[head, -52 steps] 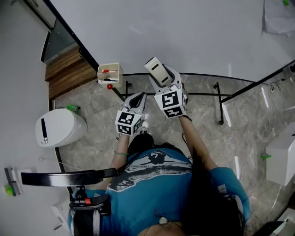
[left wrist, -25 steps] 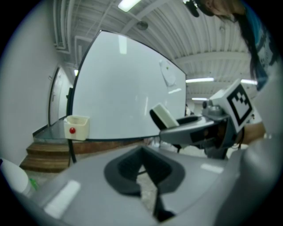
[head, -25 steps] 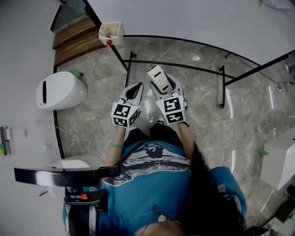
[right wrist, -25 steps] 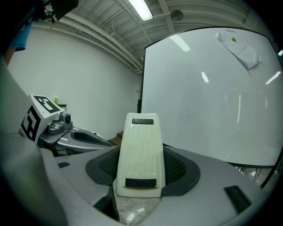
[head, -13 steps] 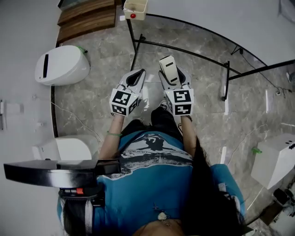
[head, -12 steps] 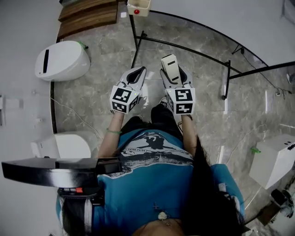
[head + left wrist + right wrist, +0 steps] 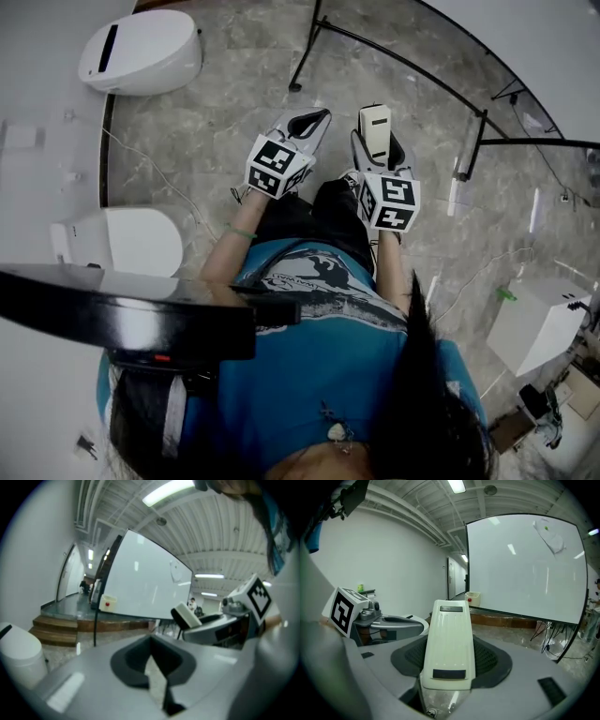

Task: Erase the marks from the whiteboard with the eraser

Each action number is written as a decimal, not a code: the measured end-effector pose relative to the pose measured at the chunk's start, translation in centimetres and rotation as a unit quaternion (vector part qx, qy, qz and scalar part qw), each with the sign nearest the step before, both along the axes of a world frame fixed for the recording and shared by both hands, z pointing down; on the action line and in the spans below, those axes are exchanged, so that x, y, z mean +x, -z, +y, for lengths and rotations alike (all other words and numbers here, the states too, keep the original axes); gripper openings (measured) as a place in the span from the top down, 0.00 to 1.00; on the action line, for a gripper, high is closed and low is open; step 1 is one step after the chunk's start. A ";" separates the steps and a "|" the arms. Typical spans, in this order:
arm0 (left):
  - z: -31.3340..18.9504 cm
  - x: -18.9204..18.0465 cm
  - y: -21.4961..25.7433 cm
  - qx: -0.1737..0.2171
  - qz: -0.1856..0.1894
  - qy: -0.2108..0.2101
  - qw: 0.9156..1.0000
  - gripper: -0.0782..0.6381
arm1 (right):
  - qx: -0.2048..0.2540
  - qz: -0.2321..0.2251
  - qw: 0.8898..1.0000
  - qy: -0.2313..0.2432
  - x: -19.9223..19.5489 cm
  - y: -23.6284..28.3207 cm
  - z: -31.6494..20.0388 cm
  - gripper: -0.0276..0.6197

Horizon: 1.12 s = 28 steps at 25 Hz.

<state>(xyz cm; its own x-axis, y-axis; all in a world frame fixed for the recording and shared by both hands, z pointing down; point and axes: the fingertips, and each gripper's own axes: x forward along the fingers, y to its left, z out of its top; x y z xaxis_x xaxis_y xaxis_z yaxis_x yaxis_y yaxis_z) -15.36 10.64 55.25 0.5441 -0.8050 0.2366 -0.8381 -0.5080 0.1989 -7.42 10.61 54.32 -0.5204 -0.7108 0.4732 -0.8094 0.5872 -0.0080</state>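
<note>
My right gripper [image 7: 376, 120] is shut on a cream whiteboard eraser [image 7: 376, 133], which sticks out forward from the jaws. In the right gripper view the eraser [image 7: 449, 644] fills the middle, with the whiteboard [image 7: 525, 569] standing some way ahead. The board looks white, apart from a pale patch [image 7: 551, 536] near its upper right. My left gripper [image 7: 313, 118] hovers beside the right one with its jaws together and nothing in them. The left gripper view shows the whiteboard [image 7: 140, 578] at a distance and the eraser [image 7: 188, 616] to the right.
A cream box with a red dot [image 7: 108, 603] hangs at the board's lower left corner. The black stand legs [image 7: 403, 58] cross the marble floor ahead. White rounded units [image 7: 141, 52] [image 7: 122, 239] sit at the left, a white box [image 7: 530, 323] at the right. Wooden steps [image 7: 56, 630] lie beyond.
The head view has swung down and away from the board: board, box and steps have slid out at the top. Both grippers stay level in front of the body, eraser still held.
</note>
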 end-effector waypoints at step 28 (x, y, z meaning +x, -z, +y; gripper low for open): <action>14.9 17.1 1.7 0.027 -0.026 -0.003 0.999 0.90 | 0.002 -0.010 1.000 -0.023 18.9 -0.3 15.9 0.55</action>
